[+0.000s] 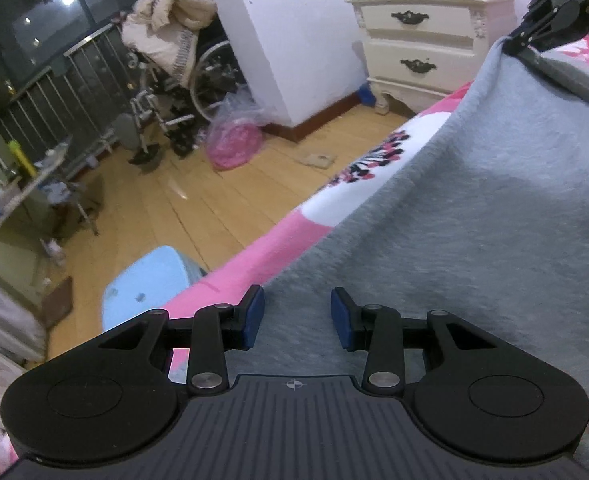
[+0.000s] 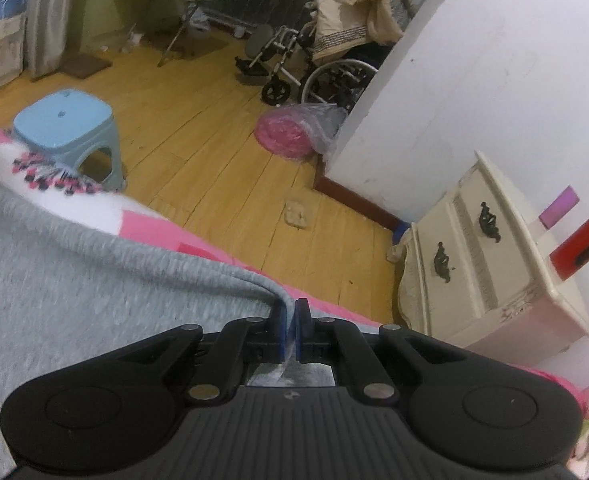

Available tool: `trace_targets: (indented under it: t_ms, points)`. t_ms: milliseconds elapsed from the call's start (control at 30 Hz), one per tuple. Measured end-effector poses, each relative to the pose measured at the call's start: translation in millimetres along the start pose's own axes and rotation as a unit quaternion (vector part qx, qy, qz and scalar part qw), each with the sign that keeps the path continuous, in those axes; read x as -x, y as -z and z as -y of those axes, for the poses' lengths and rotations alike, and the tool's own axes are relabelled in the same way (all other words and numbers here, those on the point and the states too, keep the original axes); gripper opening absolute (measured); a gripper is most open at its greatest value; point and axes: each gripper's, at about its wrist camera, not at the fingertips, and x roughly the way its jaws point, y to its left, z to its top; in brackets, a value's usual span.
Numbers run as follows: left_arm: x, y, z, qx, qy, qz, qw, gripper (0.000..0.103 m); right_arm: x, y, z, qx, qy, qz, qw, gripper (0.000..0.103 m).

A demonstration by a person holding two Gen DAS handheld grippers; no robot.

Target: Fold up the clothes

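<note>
step: carrying a fold across | right gripper (image 2: pixel 291 330) pinched tight on grey garment (image 1: pixel 474 220) edge, lifted over pink bedspread (image 1: pixel 278 236) | left gripper (image 1: pixel 297 318) jaws apart, empty | next: lay edge square.

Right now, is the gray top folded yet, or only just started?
Only just started. The gray garment lies spread on the pink bedding. The right gripper has its jaws pinched on one edge, lifting it. The left gripper hovers open over the cloth. No finished fold shows.

Grey garment (image 1: pixel 474 220), pink-white bedsheet (image 1: pixel 294 232).
</note>
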Motion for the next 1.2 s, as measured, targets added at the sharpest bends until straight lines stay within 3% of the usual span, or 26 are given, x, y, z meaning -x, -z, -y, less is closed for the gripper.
trace_targets:
  t_ms: [200,700,833,900,933,967,1100,1200]
  points:
    - [-3.9,2.0,-7.2,0.010,-0.017,-0.001,0.9998,0.038,9.0,-7.6,2.0,-0.004,0.012,0.018,1.000,0.002]
    - [-9.1,4.7,-3.7,-0.010,-0.026,-0.006,0.9996,0.039,-51.3,6.7,-10.1,-0.016,-0.019,-0.039,0.999,0.003]
    - [-8.5,1.3,-5.5,-0.012,-0.019,-0.014,0.9997,0.041,-55.5,8.5,0.5,-0.043,-0.048,-0.050,0.997,0.007]
    - [-4.5,-1.8,-13.2,0.000,0.001,-0.024,0.9997,0.045,-46.7,8.0,16.1,-0.074,-0.065,-0.061,0.993,0.029]
    - [-2.2,-3.4,-17.6,0.007,0.013,-0.030,0.9995,0.047,-39.3,8.9,24.7,-0.090,-0.066,-0.062,0.992,0.052]
    - [0.0,-5.0,-21.9,0.014,0.024,-0.035,0.9990,0.047,-31.9,9.7,33.4,-0.105,-0.068,-0.064,0.990,0.066]
    - [18.2,-18.8,-37.3,0.002,0.056,-0.061,0.9966,0.047,8.3,22.9,62.4,-0.163,-0.073,-0.047,0.983,0.074]
    - [36.7,-40.2,-43.9,-0.046,0.063,-0.068,0.9946,0.047,45.4,40.5,80.0,-0.221,-0.072,-0.029,0.972,0.077]
